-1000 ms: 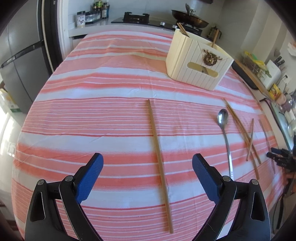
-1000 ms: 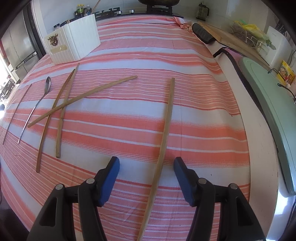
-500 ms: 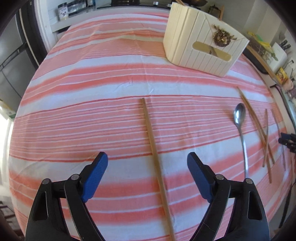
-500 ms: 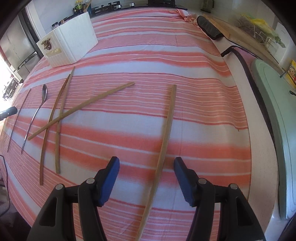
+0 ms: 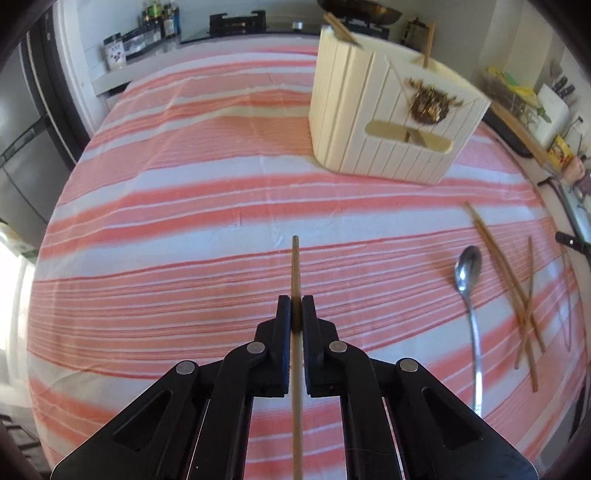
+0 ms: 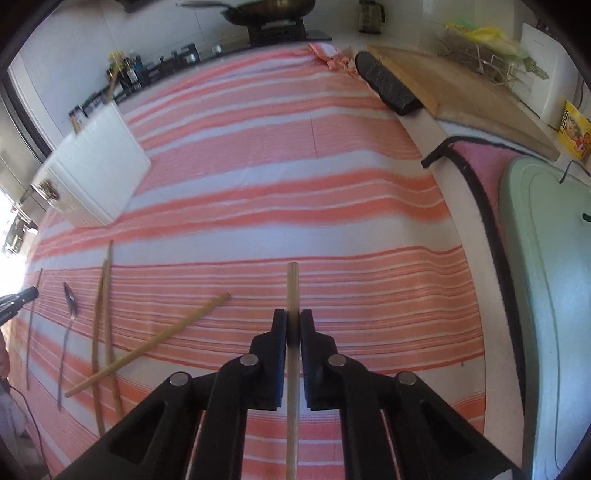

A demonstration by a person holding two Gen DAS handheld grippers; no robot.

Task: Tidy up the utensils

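Worktop under orange-and-white striped cloth [image 5: 184, 206]; cream ribbed utensil holder [image 5: 384, 122] near its far edge; stove behind. My left hand-held gripper [image 5: 296, 314] and right hand-held gripper [image 6: 293, 326] each pinch one wooden chopstick [image 5: 295, 266] [image 6: 293, 291].

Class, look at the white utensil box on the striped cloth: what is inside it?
Wooden sticks, likely chopsticks, poke out of the top of the box, and a slot in its front shows something metallic. Its walls hide everything else inside.
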